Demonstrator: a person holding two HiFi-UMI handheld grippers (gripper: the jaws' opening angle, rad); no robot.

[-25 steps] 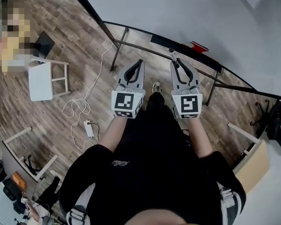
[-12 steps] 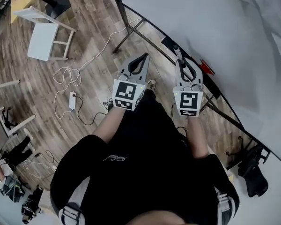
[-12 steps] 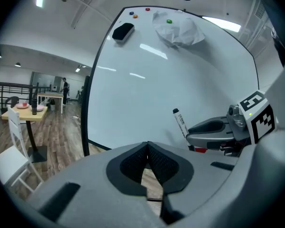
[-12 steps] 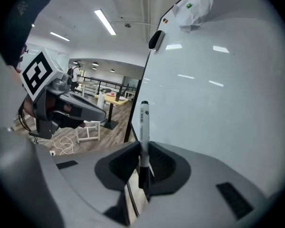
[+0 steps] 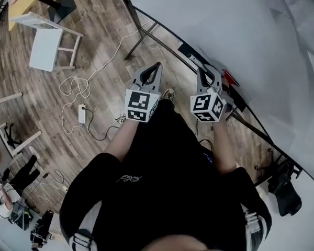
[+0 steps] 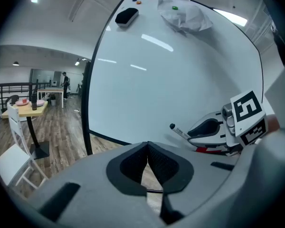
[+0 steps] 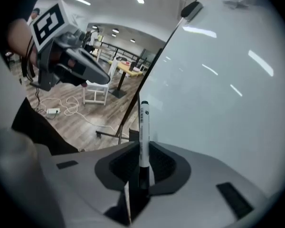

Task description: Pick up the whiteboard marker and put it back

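The whiteboard marker point(image 7: 144, 122), white with a black cap end, stands pinched between the pads of my right gripper point(image 7: 143, 147) and points at the whiteboard point(image 7: 228, 94). In the left gripper view the same marker point(image 6: 176, 129) sticks out of the right gripper point(image 6: 199, 128) close to the board's lower edge. In the head view my right gripper point(image 5: 203, 72) hovers by the black ledge point(image 5: 187, 51) under the board. My left gripper point(image 5: 156, 67) is held beside it to the left, apart from the board. Its jaws point(image 6: 147, 148) are shut with nothing between them.
A black eraser point(image 6: 127, 15) and a crumpled white sheet point(image 6: 183, 11) stick high on the board. A red object point(image 5: 228, 76) lies on the ledge to the right. On the wood floor are the board's stand legs point(image 5: 138, 38), a white chair point(image 5: 44, 46) and a power strip point(image 5: 81, 114) with cables.
Both grippers have sunk. The right one has rolled, turning its marker cube sideways, and carried the marker down nearer the ledge. The head view has swung left.
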